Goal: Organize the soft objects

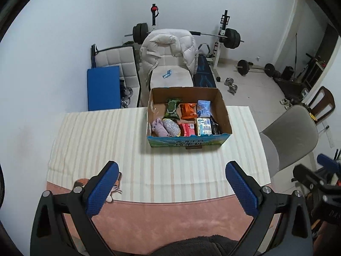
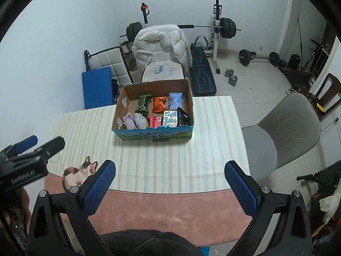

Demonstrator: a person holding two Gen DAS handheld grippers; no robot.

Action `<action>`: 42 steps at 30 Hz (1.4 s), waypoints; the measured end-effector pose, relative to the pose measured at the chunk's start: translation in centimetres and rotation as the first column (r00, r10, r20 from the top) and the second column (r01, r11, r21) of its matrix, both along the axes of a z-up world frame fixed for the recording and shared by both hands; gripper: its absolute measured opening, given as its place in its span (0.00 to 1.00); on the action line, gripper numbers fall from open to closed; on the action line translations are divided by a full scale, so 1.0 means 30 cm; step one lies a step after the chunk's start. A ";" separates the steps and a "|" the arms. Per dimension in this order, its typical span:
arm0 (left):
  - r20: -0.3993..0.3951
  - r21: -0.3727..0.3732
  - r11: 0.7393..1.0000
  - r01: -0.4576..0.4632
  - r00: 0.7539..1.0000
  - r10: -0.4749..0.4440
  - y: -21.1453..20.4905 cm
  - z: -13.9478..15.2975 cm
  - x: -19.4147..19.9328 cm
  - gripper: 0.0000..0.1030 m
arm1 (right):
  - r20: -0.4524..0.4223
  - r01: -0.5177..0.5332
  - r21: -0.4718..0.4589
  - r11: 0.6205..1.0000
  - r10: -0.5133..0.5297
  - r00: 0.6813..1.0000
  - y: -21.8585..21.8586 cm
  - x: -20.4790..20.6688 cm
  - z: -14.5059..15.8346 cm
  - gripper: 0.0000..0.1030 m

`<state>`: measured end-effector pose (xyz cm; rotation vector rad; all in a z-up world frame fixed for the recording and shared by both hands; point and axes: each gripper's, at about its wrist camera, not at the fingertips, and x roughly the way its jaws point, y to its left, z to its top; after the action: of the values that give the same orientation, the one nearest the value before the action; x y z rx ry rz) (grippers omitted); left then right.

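An open cardboard box (image 1: pixel 223 106) (image 2: pixel 190 106) stands on the far part of the striped table. Inside lie a purple cloth (image 1: pixel 158 128) (image 2: pixel 129 121), a glittery sponge (image 1: pixel 171 127) (image 2: pixel 140 120), green (image 1: pixel 173 108), orange (image 1: pixel 188 110) and blue (image 1: pixel 203 106) packets, a red pack (image 1: pixel 186 129) and a small carton (image 1: pixel 203 127). My left gripper (image 1: pixel 171 186) is open and empty, well short of the box. My right gripper (image 2: pixel 170 184) is open and empty too. A calico cat figure (image 2: pixel 78 173) lies by its left finger; the left wrist view shows it half hidden (image 1: pixel 82 183).
A pink mat (image 2: pixel 170 209) covers the near table edge. A grey chair (image 2: pixel 283 132) stands right of the table. A white jacket on a seat (image 1: pixel 170 51), a blue mat (image 1: pixel 103 87) and barbell weights (image 1: pixel 232 37) stand behind.
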<state>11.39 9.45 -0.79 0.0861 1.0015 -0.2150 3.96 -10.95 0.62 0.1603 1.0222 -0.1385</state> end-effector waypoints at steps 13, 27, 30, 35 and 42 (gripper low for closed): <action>0.078 0.016 1.000 0.016 0.997 -0.018 -0.048 -0.007 0.048 1.00 | 0.075 0.040 -0.092 0.995 -0.033 0.997 0.010 0.078 0.029 1.00; 0.087 -0.004 0.999 -0.036 0.996 0.036 -0.023 0.000 0.100 1.00 | 0.080 0.057 -0.092 0.994 -0.049 0.996 -0.027 0.165 0.010 1.00; 0.086 -0.009 0.999 -0.040 0.995 0.041 -0.023 0.000 0.100 1.00 | 0.081 0.058 -0.094 0.994 -0.051 0.995 -0.032 0.172 0.008 1.00; 0.087 -0.013 0.999 -0.041 0.995 0.042 -0.021 -0.001 0.105 1.00 | 0.085 0.061 -0.095 0.994 -0.053 0.995 -0.036 0.174 0.009 1.00; 0.094 -0.013 0.999 -0.045 0.995 0.046 -0.022 0.007 0.105 1.00 | 0.085 0.061 -0.093 0.994 -0.053 0.995 -0.035 0.175 0.013 1.00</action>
<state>14.53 8.78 -0.57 0.0627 0.9074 -0.1729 9.20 -12.00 1.02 0.1076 0.9274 -0.2304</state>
